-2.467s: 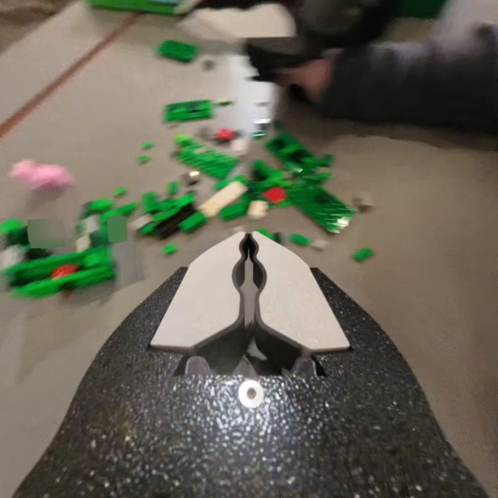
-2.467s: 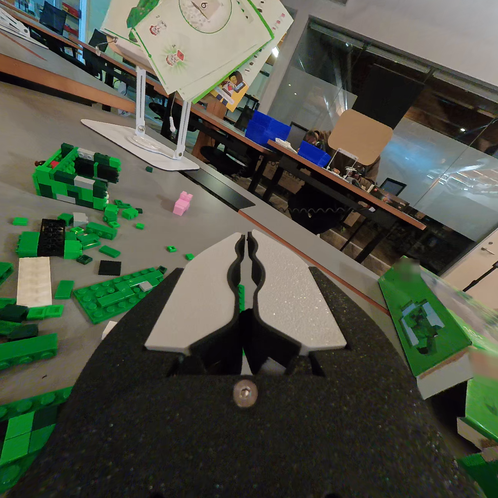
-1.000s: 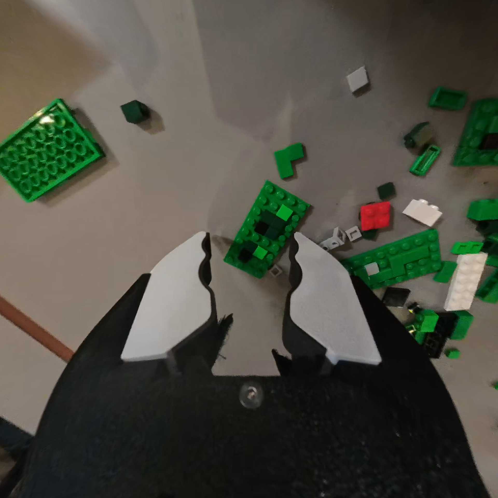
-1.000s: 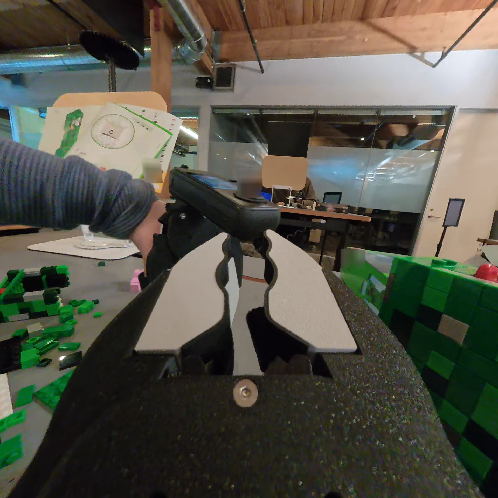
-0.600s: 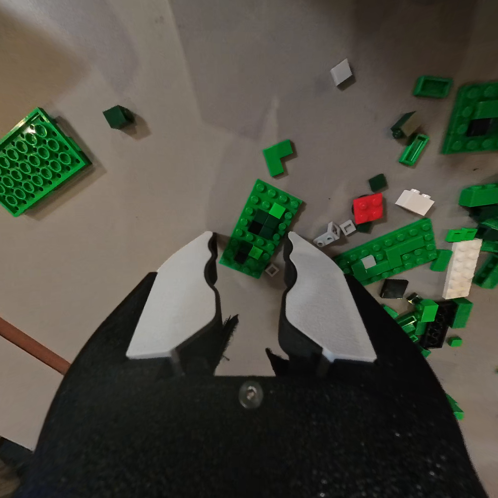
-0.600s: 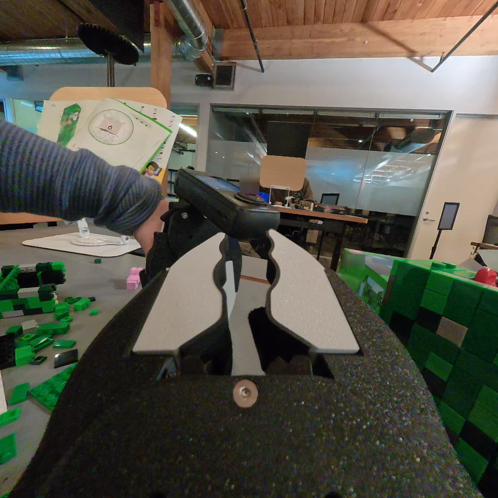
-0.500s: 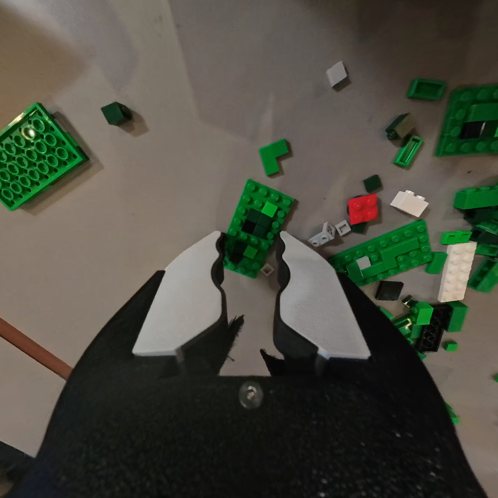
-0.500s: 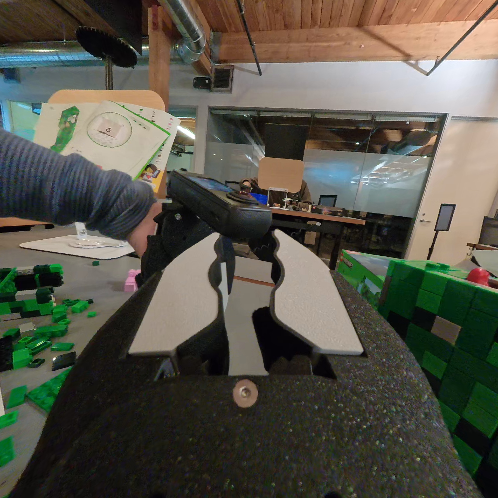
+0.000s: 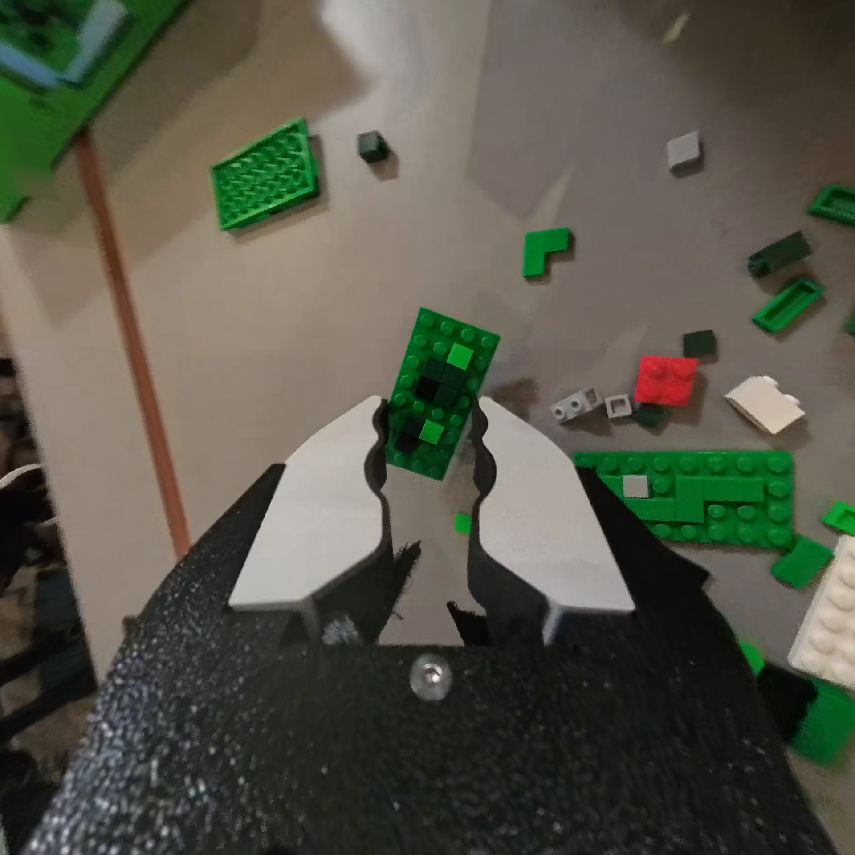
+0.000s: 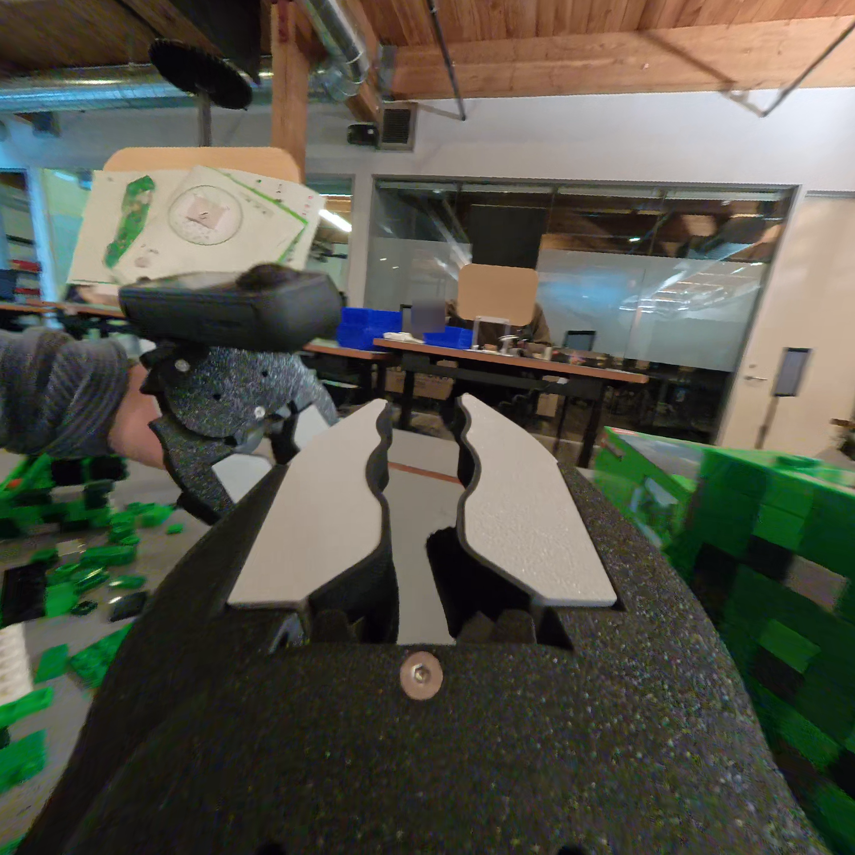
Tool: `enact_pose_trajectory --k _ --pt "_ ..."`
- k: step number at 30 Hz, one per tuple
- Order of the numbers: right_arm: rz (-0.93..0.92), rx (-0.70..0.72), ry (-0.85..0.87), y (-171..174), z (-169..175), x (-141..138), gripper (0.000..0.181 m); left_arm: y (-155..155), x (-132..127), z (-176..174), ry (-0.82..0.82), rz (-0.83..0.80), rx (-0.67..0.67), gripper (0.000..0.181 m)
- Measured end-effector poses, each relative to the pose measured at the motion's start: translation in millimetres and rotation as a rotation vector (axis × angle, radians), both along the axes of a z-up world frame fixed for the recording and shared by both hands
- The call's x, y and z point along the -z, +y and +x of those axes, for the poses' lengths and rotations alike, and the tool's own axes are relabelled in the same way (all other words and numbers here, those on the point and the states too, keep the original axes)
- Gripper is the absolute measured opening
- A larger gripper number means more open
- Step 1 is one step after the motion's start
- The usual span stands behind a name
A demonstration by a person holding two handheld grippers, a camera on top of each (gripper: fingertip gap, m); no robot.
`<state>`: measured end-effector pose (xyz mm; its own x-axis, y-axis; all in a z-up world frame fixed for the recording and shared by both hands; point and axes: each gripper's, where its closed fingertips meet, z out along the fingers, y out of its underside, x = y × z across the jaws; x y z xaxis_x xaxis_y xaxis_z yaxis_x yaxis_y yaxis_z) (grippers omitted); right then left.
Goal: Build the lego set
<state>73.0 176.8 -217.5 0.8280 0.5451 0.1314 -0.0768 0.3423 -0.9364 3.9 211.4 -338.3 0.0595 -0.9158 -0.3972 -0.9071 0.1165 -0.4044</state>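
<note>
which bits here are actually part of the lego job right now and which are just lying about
In use:
- left claw, gripping the green plate with dark tiles
- right claw, open, empty
- instruction booklet on its stand

Lying about:
- red brick
- green L-shaped piece
- square green plate
- long green plate
- white brick

no writing can be read. the instruction sheet (image 10: 189, 226) on its stand bears print too blurred to make out, and the green box (image 9: 41, 92) at the table's far left corner is smeared.
</note>
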Motion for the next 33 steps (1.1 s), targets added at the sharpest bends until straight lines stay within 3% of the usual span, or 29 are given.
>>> enact_pose_trajectory --k 1,3,7,12,16,19,21,24,26,31,33 --pt "-0.014 -0.058 -0.017 -2.5 -8.8 3.2 0.025 -0.1 -7.4 -2.3 -0.029 0.060 -0.031 0.034" --pt "-0.064 -0.185 -0.063 -8.4 -28.1 12.8 0.026 -5.1 -25.3 -6.3 -0.104 0.177 -0.084 0.034" --pt "-0.226 -0.368 -0.128 -14.6 -52.7 31.3 0.051 -27.1 -58.5 -20.6 -0.200 0.440 -0.143 0.033" --pt "-0.508 -0.636 -0.059 -30.2 -71.4 44.8 0.058 -66.5 -67.8 -22.1 -0.267 0.541 -0.135 0.033" --pt "-0.626 -0.819 -0.062 -48.7 -81.0 51.6 0.040 -83.9 -67.4 -16.2 -0.274 0.575 -0.133 0.033" --pt "-0.614 -0.890 -0.079 -58.5 -82.9 50.5 0.010 -89.4 -67.2 -11.8 -0.307 0.583 -0.147 0.034" --pt "-0.613 -0.859 -0.090 -55.8 -81.5 52.5 0.006 -89.8 -68.1 -13.3 -0.349 0.602 -0.185 0.030" --pt "-0.627 -0.922 -0.113 -63.4 -81.2 53.5 0.006 -93.3 -63.2 -22.6 -0.389 0.622 -0.260 0.067" --pt "-0.656 -0.996 -0.139 -72.7 -82.4 55.5 0.006 -100.0 -54.8 -28.6 -0.374 0.641 -0.268 0.076" --pt "-0.736 -1.173 -0.171 -97.4 -85.1 58.3 0.006 -119.3 -51.4 -36.7 -0.361 0.722 -0.279 0.043" --pt "-0.776 -1.218 -0.154 -101.3 -85.2 57.9 0.006 -123.9 -48.6 -33.0 -0.364 0.712 -0.260 0.039"
